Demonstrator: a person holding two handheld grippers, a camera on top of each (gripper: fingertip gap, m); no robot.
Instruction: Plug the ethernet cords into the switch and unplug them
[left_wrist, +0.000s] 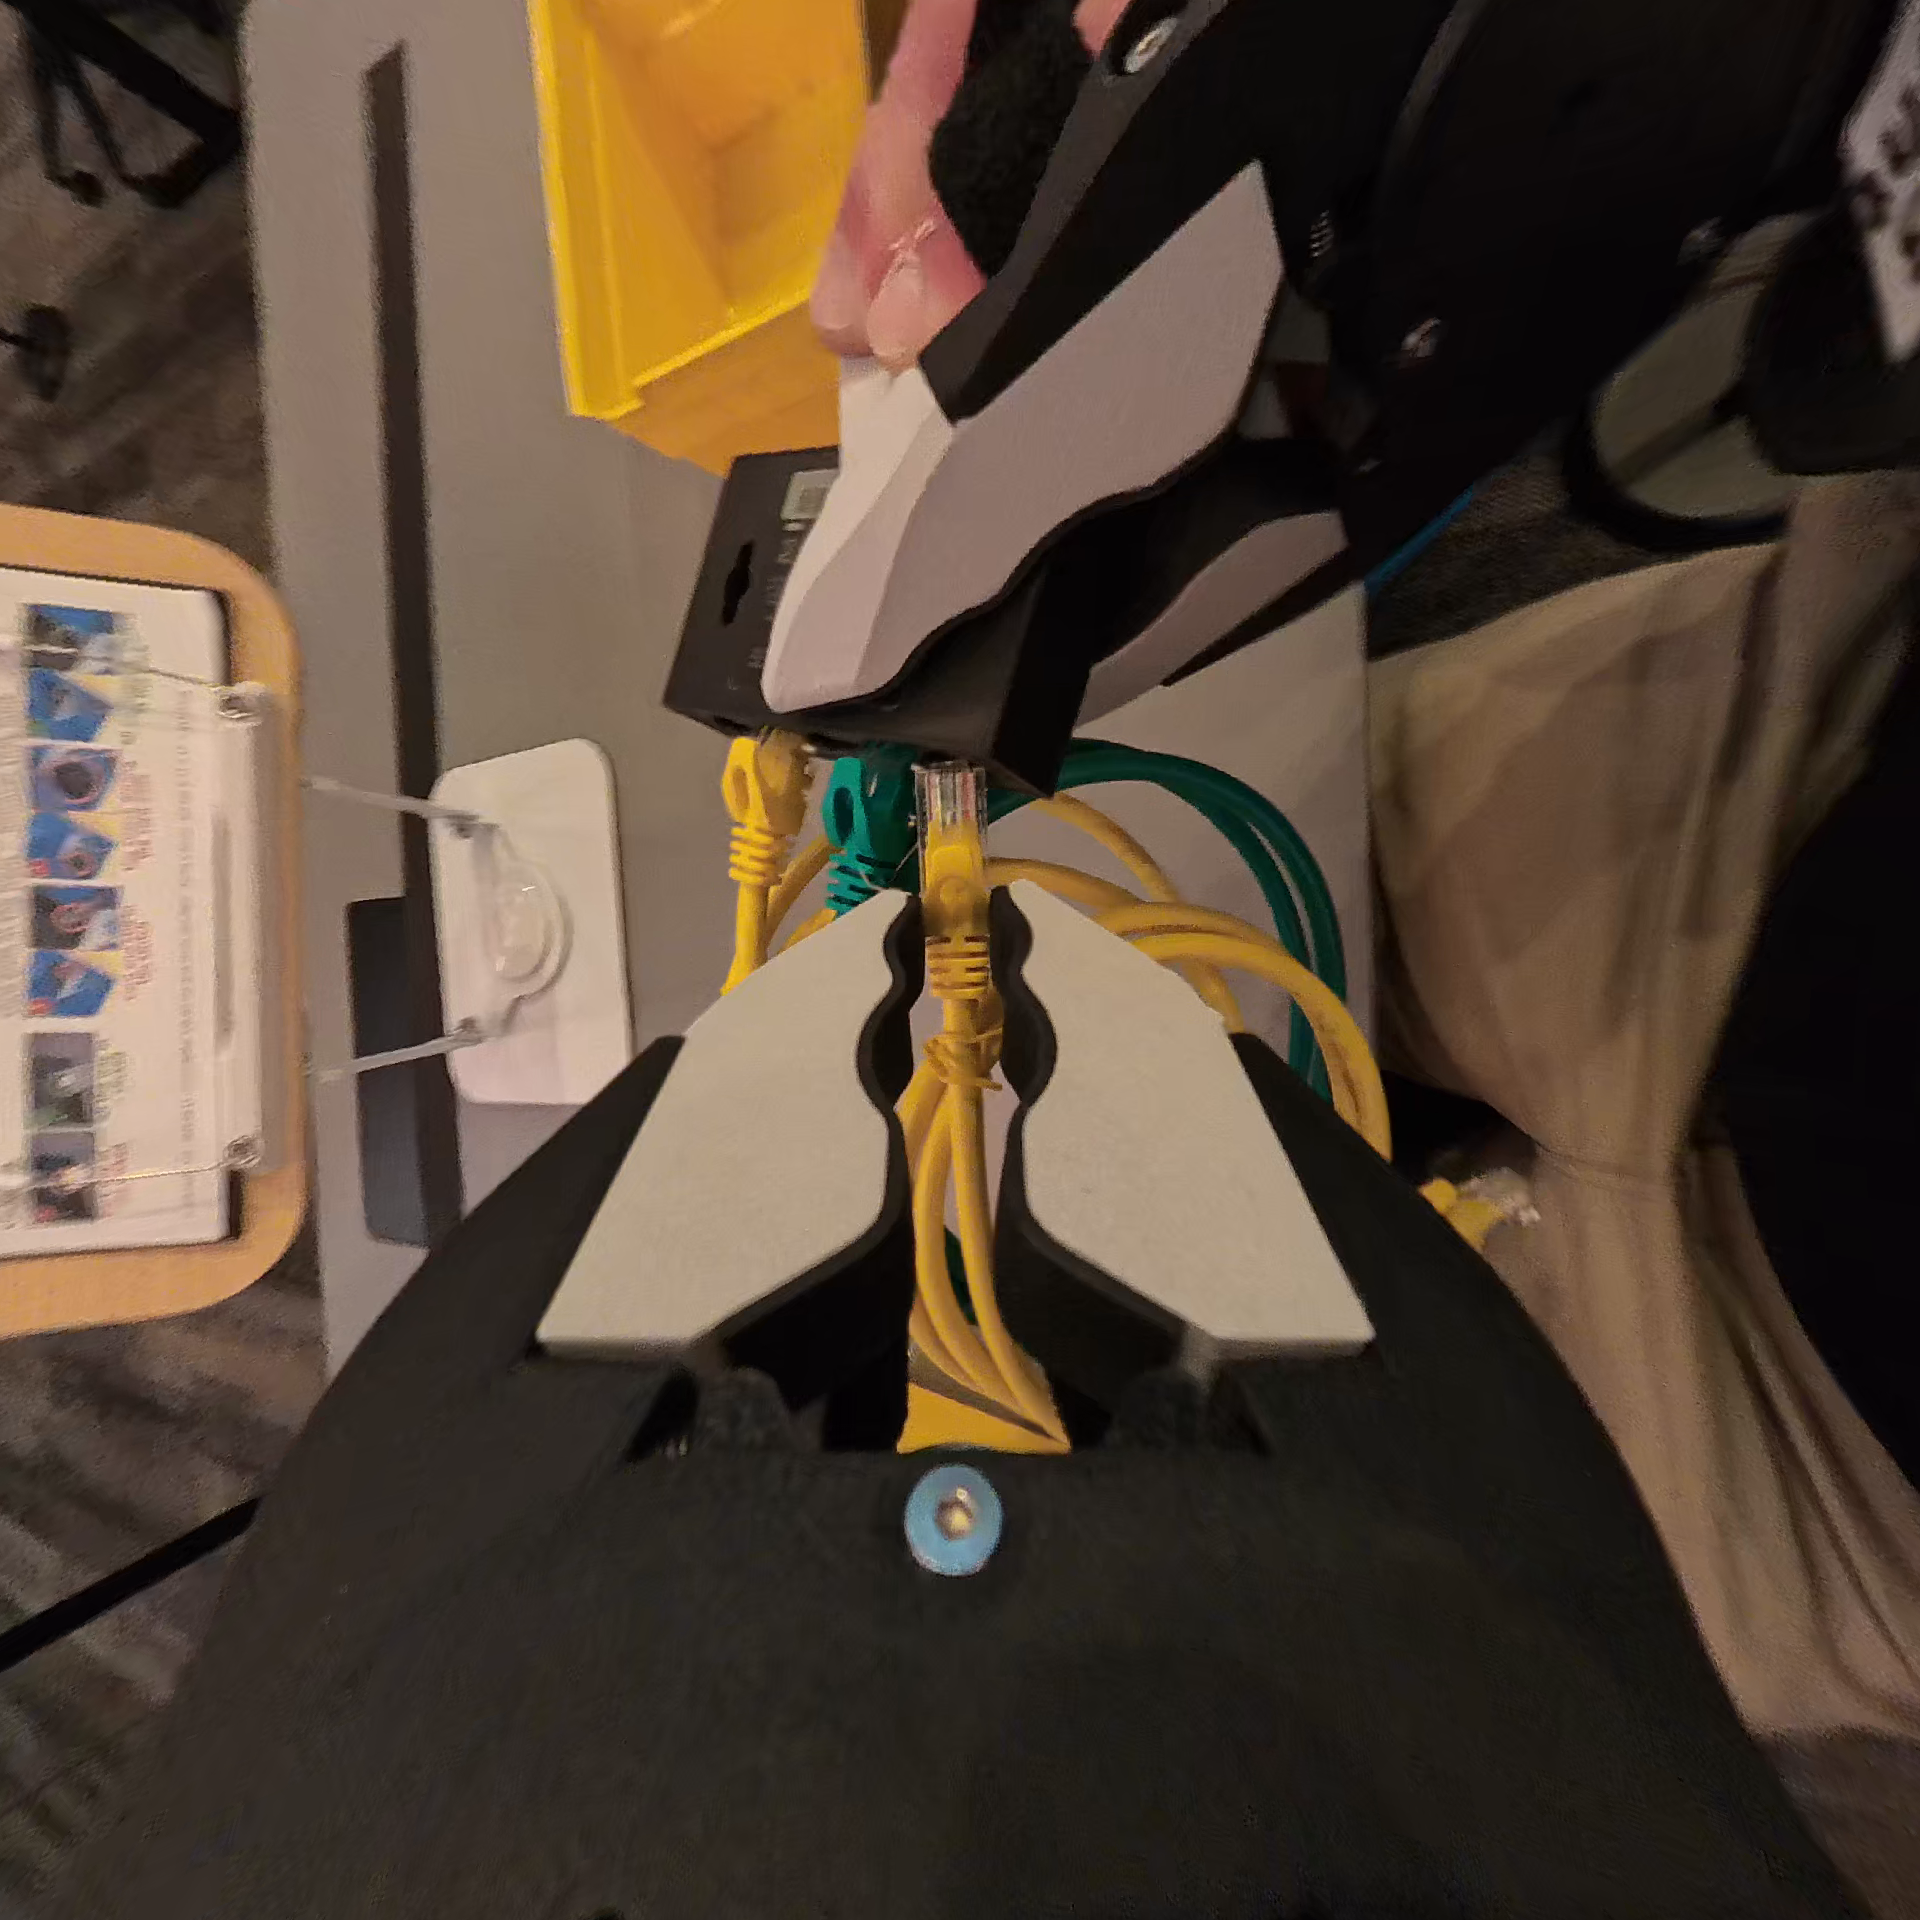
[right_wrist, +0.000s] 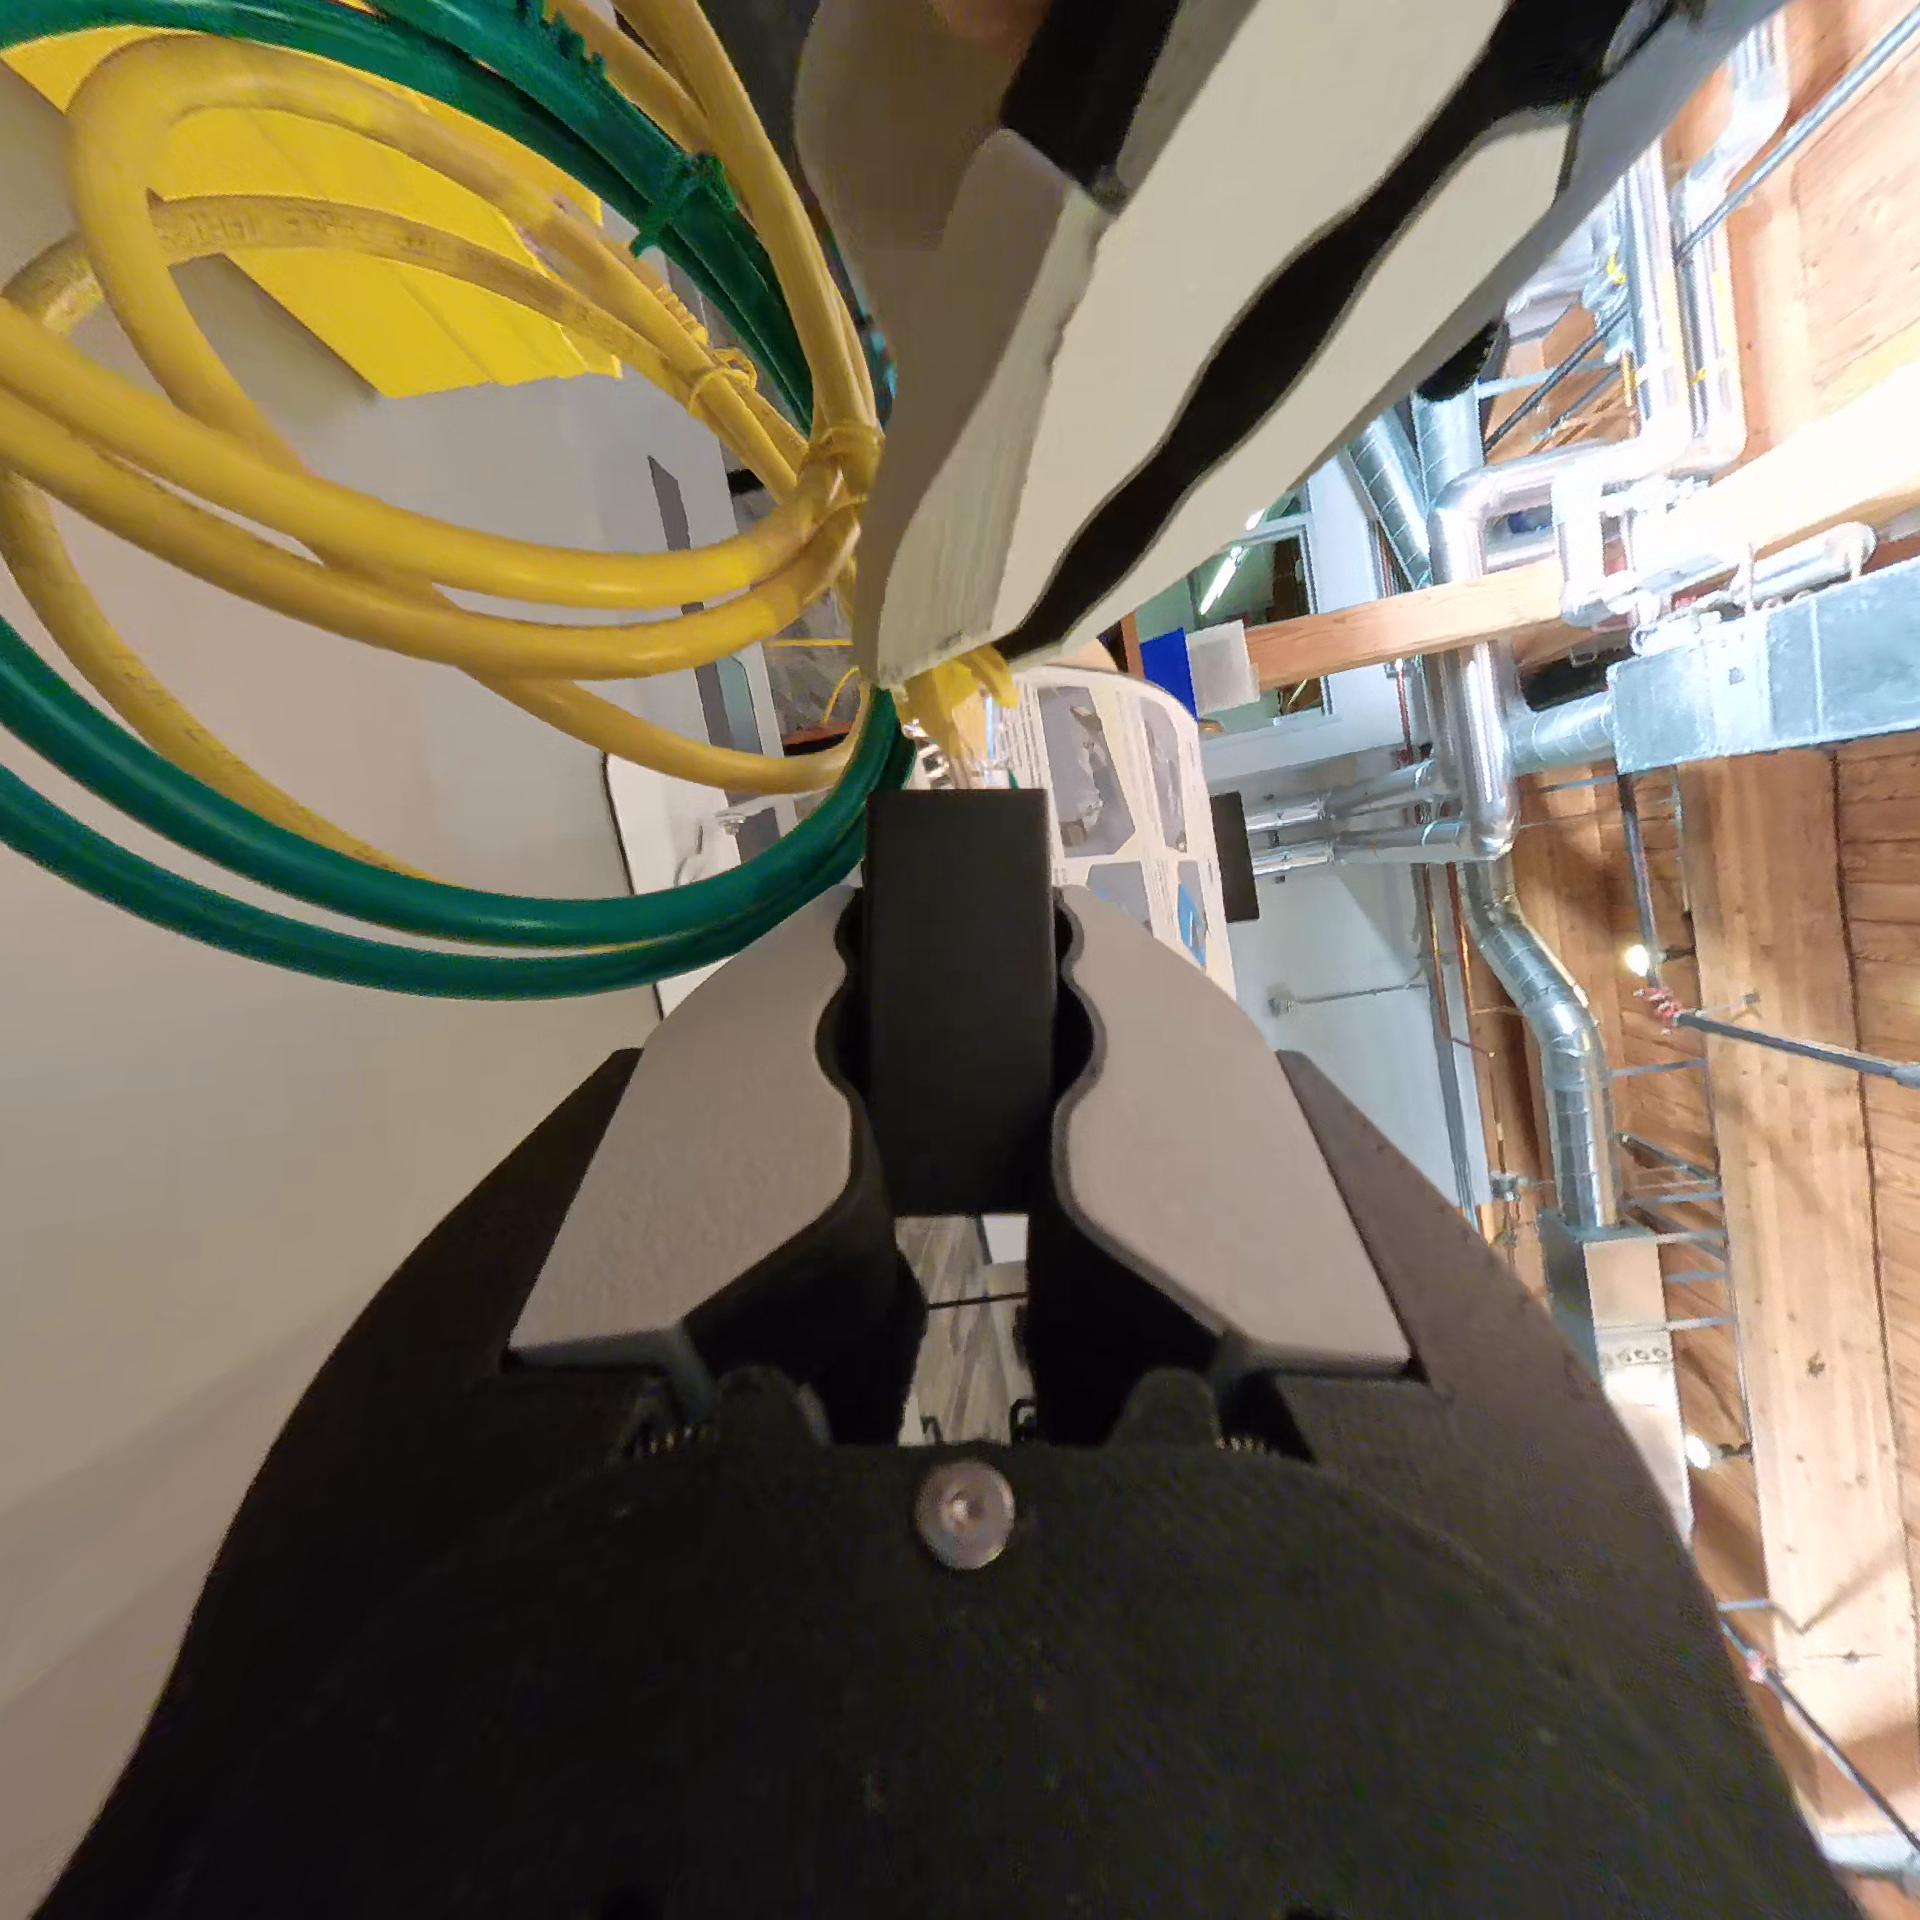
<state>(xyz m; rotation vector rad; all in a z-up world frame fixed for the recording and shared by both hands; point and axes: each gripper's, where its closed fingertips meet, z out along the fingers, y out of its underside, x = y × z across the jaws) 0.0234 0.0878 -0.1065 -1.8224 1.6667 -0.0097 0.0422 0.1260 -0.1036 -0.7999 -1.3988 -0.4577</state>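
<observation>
My left gripper (left_wrist: 956, 920) is shut on the boot of a yellow ethernet cord (left_wrist: 954, 873). The cord's clear plug (left_wrist: 950, 805) points at the port face of the black switch (left_wrist: 727, 592), with nearly all of the plug outside. Another yellow cord (left_wrist: 764, 795) and a green cord (left_wrist: 860, 821) sit in ports to its left. My right gripper (right_wrist: 956, 920) is shut on the switch (right_wrist: 956, 997) and holds it above the table. Its fingers (left_wrist: 883, 561) clamp the switch from the upper right in the left wrist view. The left gripper's fingers (right_wrist: 1039, 416) show at the top of the right wrist view.
Yellow cord loops (right_wrist: 416, 540) and green cord loops (right_wrist: 416, 894) hang beside the switch. A yellow bin (left_wrist: 707, 208) stands on the grey table (left_wrist: 520, 520) behind it. A wooden board with a printed sheet (left_wrist: 125, 914) and a white pad (left_wrist: 530, 914) lie left. A loose yellow plug (left_wrist: 1475, 1210) rests on a person's trousers (left_wrist: 1558, 935). The gap from one gripper's tips to the other's is roughly 4 centimetres.
</observation>
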